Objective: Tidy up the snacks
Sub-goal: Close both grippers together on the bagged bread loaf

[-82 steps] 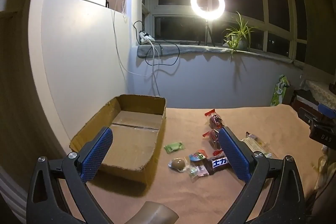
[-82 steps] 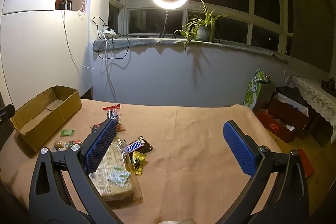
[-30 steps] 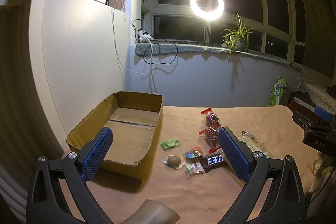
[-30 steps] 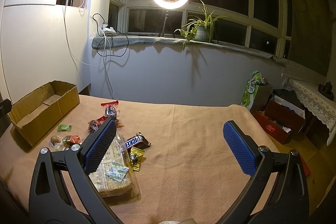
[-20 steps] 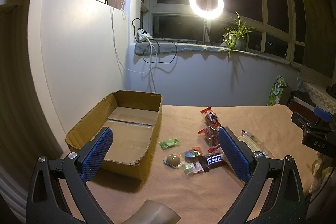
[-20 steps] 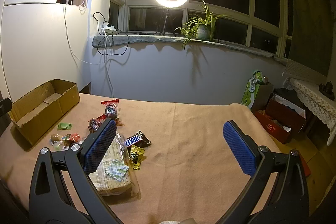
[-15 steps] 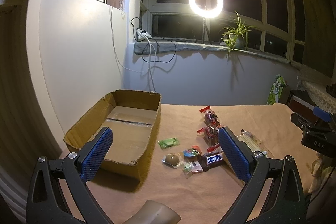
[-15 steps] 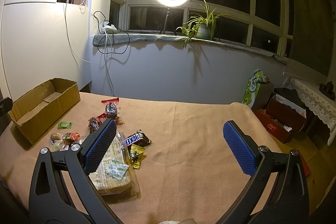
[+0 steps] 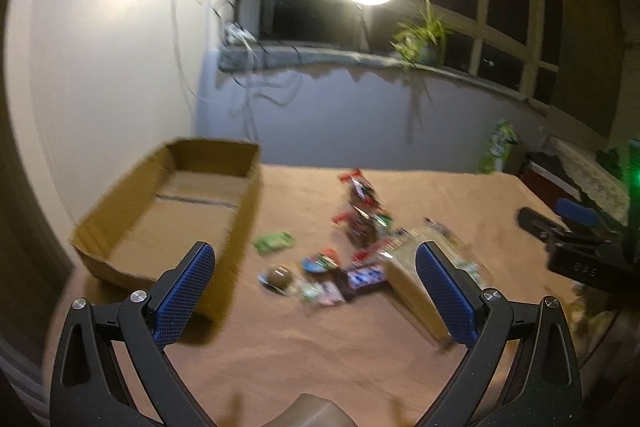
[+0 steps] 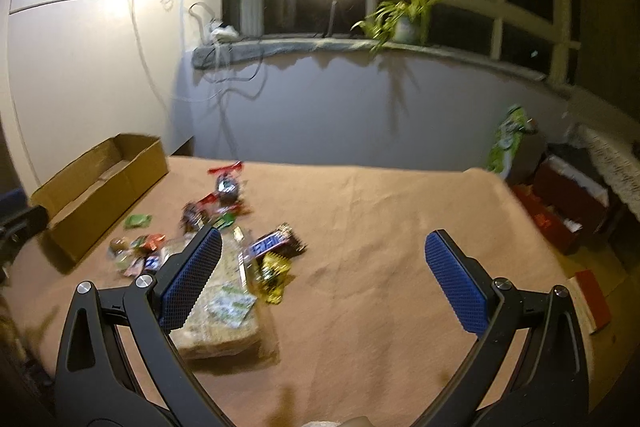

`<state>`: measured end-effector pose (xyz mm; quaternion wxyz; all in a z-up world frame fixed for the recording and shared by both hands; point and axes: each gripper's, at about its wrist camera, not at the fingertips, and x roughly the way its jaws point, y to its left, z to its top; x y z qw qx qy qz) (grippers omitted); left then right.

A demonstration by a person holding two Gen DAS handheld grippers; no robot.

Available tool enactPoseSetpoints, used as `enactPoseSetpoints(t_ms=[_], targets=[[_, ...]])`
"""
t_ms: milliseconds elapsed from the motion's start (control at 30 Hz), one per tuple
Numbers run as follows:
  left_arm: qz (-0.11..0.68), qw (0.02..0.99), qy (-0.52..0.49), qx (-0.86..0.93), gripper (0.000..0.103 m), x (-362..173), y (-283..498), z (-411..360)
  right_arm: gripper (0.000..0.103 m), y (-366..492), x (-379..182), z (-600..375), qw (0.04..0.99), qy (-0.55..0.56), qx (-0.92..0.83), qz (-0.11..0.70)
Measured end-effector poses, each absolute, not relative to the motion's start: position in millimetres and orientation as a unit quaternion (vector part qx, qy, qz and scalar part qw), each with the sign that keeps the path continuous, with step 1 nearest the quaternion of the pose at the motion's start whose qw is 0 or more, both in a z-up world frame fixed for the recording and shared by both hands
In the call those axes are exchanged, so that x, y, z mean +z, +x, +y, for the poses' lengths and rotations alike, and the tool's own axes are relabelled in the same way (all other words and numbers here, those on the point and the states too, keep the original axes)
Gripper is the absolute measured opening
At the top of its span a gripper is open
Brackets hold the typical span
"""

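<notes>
Both views now blurred, tilted lower toward tabletop [image 10: 380, 227]. Left gripper [image 9: 316, 291] and right gripper [image 10: 320, 275]: jaws spread, empty. Snacks [image 9: 340, 259] scattered beside empty cardboard box [image 9: 168, 211]. Best to steady, then pick one wrapper squarely.

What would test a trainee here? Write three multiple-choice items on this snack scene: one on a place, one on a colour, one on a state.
1. Where does the open brown cardboard box sit relative to the pile of wrapped snacks?
A. To its left
B. To its right
C. On top of it

2. What colour are the ribbed pads on the left gripper fingers?
A. Red
B. Blue
C. Green

3. What is the right gripper holding?
A. A chocolate bar
B. The box
C. Nothing

Answers: 1 A, the box lies toward the left wall, beside the snacks. 2 B, both pads show blue. 3 C, its fingers stand wide apart over the tan cloth.
</notes>
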<state>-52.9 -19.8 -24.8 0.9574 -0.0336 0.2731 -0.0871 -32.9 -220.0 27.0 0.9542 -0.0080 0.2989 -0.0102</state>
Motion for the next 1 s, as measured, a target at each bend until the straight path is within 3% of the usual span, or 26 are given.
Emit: enactPoseSetpoints(t_ms=[300,700,867,1000], targets=[[0.349,0.921,-0.061,-0.163,0.1,-57.2,-40.7,-49.2,0.103,-17.1,-5.3,-220.1,0.915,0.075,0.102,0.382],[0.403,0.887,-0.082,-0.209,0.066,-82.4,-27.1,-75.0,0.078,0.9,-31.5,-203.1,0.867,0.109,0.177,0.453],[0.415,0.876,-0.098,-0.226,0.058,-85.3,-21.7,-80.1,0.065,10.5,-39.1,-208.4,0.849,0.138,0.191,0.473],[0.437,0.862,-0.116,-0.23,0.053,-93.9,-11.7,-79.5,0.063,16.8,-43.1,-209.6,0.842,0.141,0.192,0.483]])
